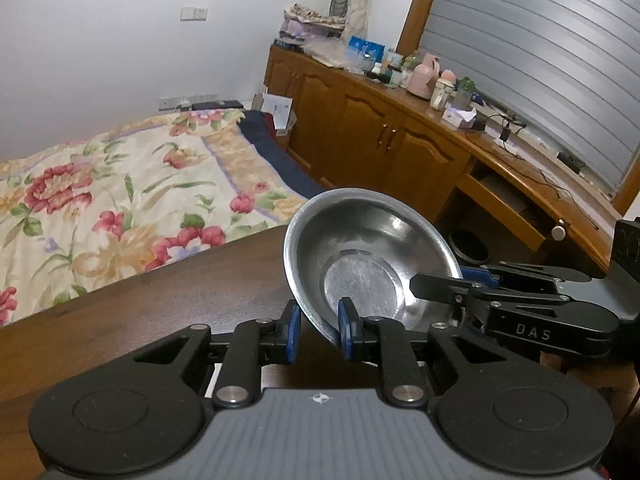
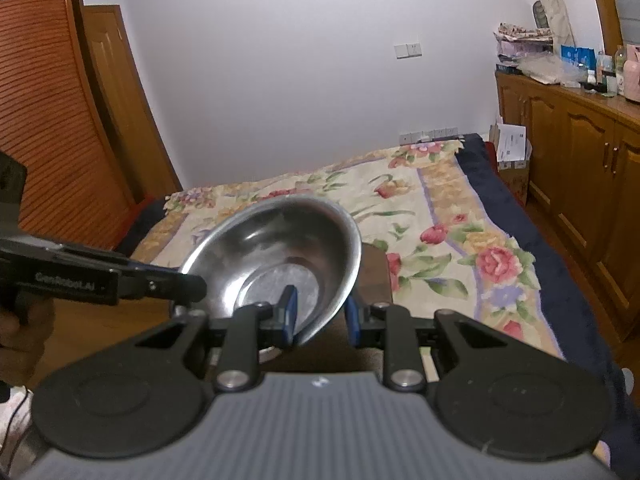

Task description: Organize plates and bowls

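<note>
A shiny steel bowl [image 1: 360, 248] hangs tilted above the dark wooden table [image 1: 160, 300], held from two sides. My left gripper [image 1: 320, 330] is shut on the bowl's near rim, one blue pad inside and one outside the wall. From the right, my right gripper [image 1: 444, 282] clamps the opposite rim. In the right wrist view the same bowl [image 2: 280, 240] sits between the blue pads of my right gripper [image 2: 320, 316], which is shut on its rim. My left gripper [image 2: 192, 284] reaches in from the left and grips the far edge. The bowl is empty.
A bed with a floral cover [image 1: 120, 184] lies just beyond the table's far edge. A wooden cabinet run [image 1: 380, 132] with bottles and clutter on top lines the right wall, with one drawer [image 1: 504, 204] pulled open. A wooden wardrobe [image 2: 52, 120] stands at the left.
</note>
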Demonstrator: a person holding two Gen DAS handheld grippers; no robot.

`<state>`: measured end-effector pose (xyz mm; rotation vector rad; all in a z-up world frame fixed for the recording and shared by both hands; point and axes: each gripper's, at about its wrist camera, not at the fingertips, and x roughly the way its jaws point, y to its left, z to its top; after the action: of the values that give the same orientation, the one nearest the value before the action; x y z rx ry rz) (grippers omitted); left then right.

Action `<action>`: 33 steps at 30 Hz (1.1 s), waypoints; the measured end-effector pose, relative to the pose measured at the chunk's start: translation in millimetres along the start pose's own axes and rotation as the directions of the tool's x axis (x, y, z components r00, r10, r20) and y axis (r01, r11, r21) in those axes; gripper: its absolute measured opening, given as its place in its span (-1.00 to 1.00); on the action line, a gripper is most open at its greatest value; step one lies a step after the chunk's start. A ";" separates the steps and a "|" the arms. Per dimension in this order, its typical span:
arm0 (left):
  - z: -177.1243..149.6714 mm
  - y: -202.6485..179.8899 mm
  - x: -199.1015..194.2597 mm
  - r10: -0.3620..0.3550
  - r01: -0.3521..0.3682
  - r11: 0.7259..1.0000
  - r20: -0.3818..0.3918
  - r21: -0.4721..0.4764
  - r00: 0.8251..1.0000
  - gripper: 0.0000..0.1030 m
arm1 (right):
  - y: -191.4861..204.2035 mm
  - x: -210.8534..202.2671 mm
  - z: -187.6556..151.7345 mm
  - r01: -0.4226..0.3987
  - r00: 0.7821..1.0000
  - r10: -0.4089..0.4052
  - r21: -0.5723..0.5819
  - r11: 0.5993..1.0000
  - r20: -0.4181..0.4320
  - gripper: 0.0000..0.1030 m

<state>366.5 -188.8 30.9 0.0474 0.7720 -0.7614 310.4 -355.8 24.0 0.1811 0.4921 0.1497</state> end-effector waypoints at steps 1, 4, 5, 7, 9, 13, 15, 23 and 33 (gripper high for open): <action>-0.2 -2.0 -3.3 0.000 0.000 1.000 0.005 0.004 1.000 -0.58 | 1.2 -2.6 0.5 0.000 1.000 0.000 -0.002 1.000 0.003 -0.47; -2.1 -7.9 -12.7 0.004 -0.005 1.000 0.015 0.013 1.000 -0.57 | 5.1 -10.1 2.0 0.001 1.000 -0.001 -0.011 1.000 0.013 -0.47; -3.3 -8.5 -15.3 0.006 -0.007 1.000 0.016 0.014 1.000 -0.57 | 6.4 -12.4 2.6 0.000 1.000 0.000 -0.013 1.000 0.015 -0.47; -5.3 -8.9 -22.4 0.010 -0.011 1.000 0.021 0.013 1.000 -0.57 | 9.5 -16.9 2.9 -0.007 1.000 0.008 -0.016 1.000 0.020 -0.47; -8.1 -10.1 -31.4 0.015 -0.016 1.000 0.030 0.012 0.999 -0.57 | 12.8 -20.8 2.5 -0.017 1.000 0.018 -0.015 1.000 0.025 -0.47; -14.8 -12.9 -49.3 0.030 -0.031 0.999 0.046 0.023 0.998 -0.57 | 22.0 -25.9 -0.2 -0.028 0.999 0.029 -0.026 0.999 0.031 -0.47; -18.9 -14.2 -58.9 0.034 -0.035 0.999 0.054 0.026 0.998 -0.57 | 27.4 -28.2 -1.3 -0.035 0.999 0.036 -0.034 0.999 0.030 -0.47; -37.8 -13.3 -86.6 0.022 -0.023 1.000 0.064 0.019 0.998 -0.53 | 48.3 -43.7 -7.8 -0.048 0.998 0.049 -0.051 0.998 0.033 -0.47; -61.9 -7.1 -113.0 0.015 -0.016 0.999 0.050 0.027 0.999 -0.53 | 78.0 -60.8 -25.1 -0.057 0.998 0.058 -0.065 0.996 0.020 -0.47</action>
<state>271.2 -106.8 60.3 0.0592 0.7127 -0.7558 237.7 -287.7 46.1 0.1333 0.4597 0.2193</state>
